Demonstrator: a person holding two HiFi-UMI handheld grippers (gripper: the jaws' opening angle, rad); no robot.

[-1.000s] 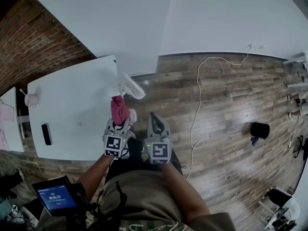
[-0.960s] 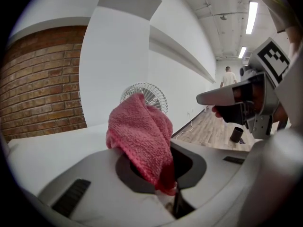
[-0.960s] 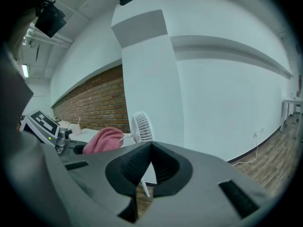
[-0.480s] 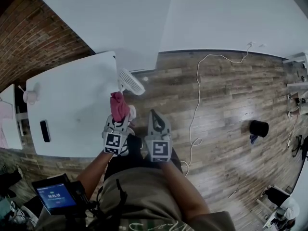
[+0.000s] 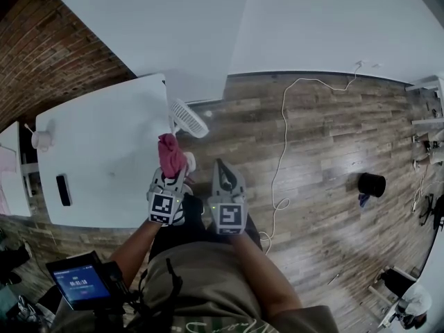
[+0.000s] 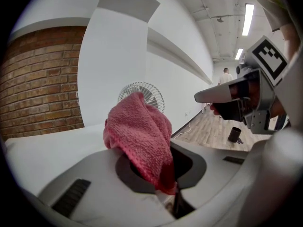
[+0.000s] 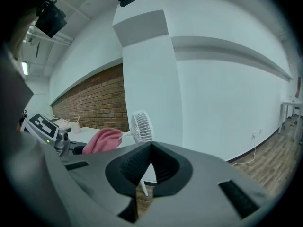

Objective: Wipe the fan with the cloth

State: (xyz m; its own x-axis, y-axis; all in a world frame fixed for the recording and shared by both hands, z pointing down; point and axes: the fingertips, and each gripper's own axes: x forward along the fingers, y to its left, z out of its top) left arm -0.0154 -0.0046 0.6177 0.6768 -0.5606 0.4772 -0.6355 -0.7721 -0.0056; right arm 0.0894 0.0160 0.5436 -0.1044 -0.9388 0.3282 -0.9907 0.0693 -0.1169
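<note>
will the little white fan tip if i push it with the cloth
The small white wire-grille fan looks light, mostly open grille, so a firm push would probably slide or tip it. It stands at the white table's edge, so it might fall off.

Your shirt (image 5: 208, 283) is a dull olive-tan tee with short sleeves and a line of pale print low on the front. A black strap (image 5: 171, 277) runs down its left side, and a small dark device with a lit blue screen (image 5: 82, 282) sits by your left hip. Your trousers (image 5: 196, 212) are dark.

The left gripper (image 5: 171, 179) and right gripper (image 5: 220, 165) share one build: a smooth pale-grey shell that tapers to the tips, with dark slots in the body. Each carries a marker cube (image 5: 164, 209) of black squares on white. The right one shows a small green light (image 5: 215, 209) and ribbed black pads (image 7: 135, 164).
</note>
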